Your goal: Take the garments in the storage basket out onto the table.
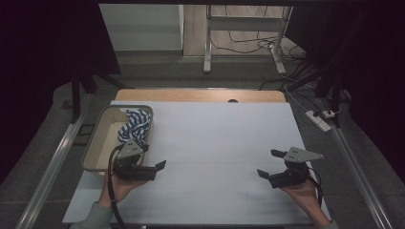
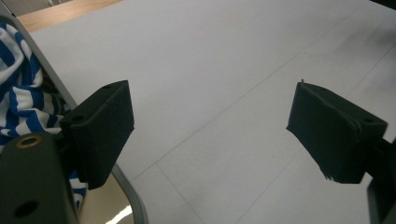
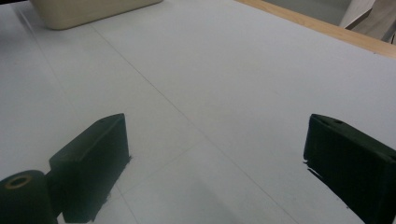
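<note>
A lab or test room: a white-topped table (image 1: 224,143) fenced by black curtains (image 1: 47,43), metal rails (image 1: 52,162) along the grey floor, loose cables (image 1: 248,43), a power strip (image 1: 319,119) and a bare bench frame (image 1: 243,24) behind

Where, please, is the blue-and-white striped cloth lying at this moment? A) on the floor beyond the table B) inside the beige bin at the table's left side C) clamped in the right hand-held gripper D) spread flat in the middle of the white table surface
B: the high view shows the striped cloth bunched inside the beige bin, beside the open left hand-held gripper.
</note>
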Action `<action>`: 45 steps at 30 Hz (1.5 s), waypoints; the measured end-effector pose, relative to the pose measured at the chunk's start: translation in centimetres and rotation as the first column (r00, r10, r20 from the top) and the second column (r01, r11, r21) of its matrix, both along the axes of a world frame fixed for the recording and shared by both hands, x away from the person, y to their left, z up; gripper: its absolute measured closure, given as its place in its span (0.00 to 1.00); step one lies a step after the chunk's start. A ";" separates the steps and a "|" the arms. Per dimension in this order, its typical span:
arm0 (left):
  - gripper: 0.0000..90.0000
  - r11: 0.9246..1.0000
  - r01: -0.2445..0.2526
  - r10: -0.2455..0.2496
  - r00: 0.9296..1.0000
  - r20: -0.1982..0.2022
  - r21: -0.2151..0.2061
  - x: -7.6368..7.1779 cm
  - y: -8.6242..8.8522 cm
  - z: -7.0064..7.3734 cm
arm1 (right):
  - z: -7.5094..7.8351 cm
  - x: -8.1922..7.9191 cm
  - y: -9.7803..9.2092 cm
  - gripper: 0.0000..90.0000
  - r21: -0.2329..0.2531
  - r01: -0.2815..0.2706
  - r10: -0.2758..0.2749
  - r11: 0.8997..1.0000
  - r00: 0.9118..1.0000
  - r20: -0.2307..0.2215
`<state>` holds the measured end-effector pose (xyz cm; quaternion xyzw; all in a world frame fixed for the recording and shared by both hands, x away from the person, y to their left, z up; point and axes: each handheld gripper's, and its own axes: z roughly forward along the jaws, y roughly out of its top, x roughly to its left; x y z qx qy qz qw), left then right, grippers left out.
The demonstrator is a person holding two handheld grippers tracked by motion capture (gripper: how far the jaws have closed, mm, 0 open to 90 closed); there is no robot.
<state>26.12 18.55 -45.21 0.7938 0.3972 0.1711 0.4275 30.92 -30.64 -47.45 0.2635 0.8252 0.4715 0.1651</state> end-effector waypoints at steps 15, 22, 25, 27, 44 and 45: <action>0.16 1.000 -0.013 0.013 1.000 -0.006 0.017 1.5 0.2 1.0 | -0.2 0.0 0.3 0.07 -0.015 -0.007 0.007 1.000 1.000 -0.010; 0.17 0.999 -0.034 0.034 0.999 -0.015 0.010 2.4 0.8 1.2 | -0.3 0.2 0.4 0.07 -0.016 -0.010 0.010 1.000 1.000 -0.016; 0.17 0.999 -0.042 0.042 0.999 -0.014 0.008 2.7 1.1 1.2 | -0.3 0.2 0.5 0.07 -0.014 -0.010 0.009 1.000 1.000 -0.014; 0.17 0.999 -0.044 0.044 0.999 -0.015 0.006 2.9 1.2 1.1 | -0.3 0.2 0.5 0.07 -0.013 -0.009 0.009 1.000 1.000 -0.012; 0.18 0.997 -0.076 0.076 0.997 -0.019 0.010 5.7 1.9 0.9 | -0.5 0.3 0.4 0.08 -0.024 -0.003 0.002 1.000 1.000 -0.021; 0.18 0.997 -0.077 0.077 0.997 -0.014 0.013 5.7 1.9 0.9 | -0.5 0.3 0.4 0.08 -0.025 -0.002 0.001 1.000 1.000 -0.021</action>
